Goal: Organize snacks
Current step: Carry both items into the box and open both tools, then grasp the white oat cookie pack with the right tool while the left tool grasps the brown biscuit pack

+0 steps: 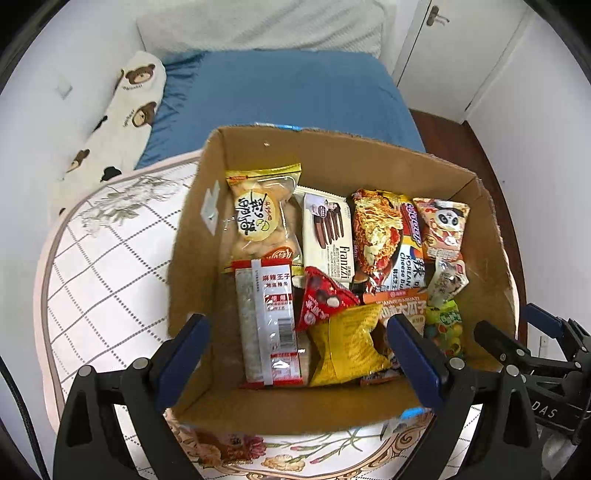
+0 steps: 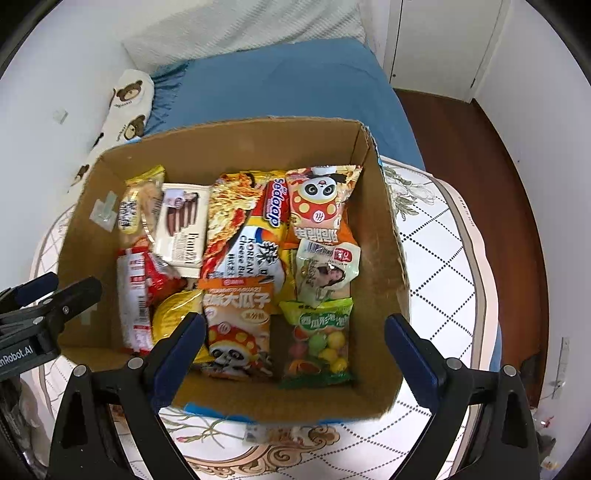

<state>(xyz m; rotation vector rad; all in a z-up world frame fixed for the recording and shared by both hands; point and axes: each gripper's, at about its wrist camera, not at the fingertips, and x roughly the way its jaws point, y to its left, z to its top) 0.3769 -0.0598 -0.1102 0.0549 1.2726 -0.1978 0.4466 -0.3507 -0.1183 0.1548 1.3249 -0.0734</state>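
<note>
An open cardboard box [image 1: 369, 155] [image 2: 240, 147] stands on a patterned cloth and holds several snack packets lying flat. In the left wrist view, my left gripper [image 1: 295, 328] hangs open above the box's near side, over a red-and-white strip packet [image 1: 266, 314] and a yellow bag [image 1: 347, 347], gripping nothing. The right wrist view has my right gripper [image 2: 295, 325] open above an orange panda seed packet [image 2: 236, 325] and a green candy bag [image 2: 317, 339], also empty. Each gripper shows at the edge of the other view, the right gripper [image 1: 509, 321] and the left gripper [image 2: 66, 284].
The box rests on a round surface with a white checked, floral-edged cloth [image 1: 110, 266]. Behind it lies a bed with a blue sheet [image 1: 280, 88], a bear-print pillow [image 1: 125, 110] and a white blanket [image 2: 240, 29]. Dark wooden floor [image 2: 461, 147] and white doors are at the right.
</note>
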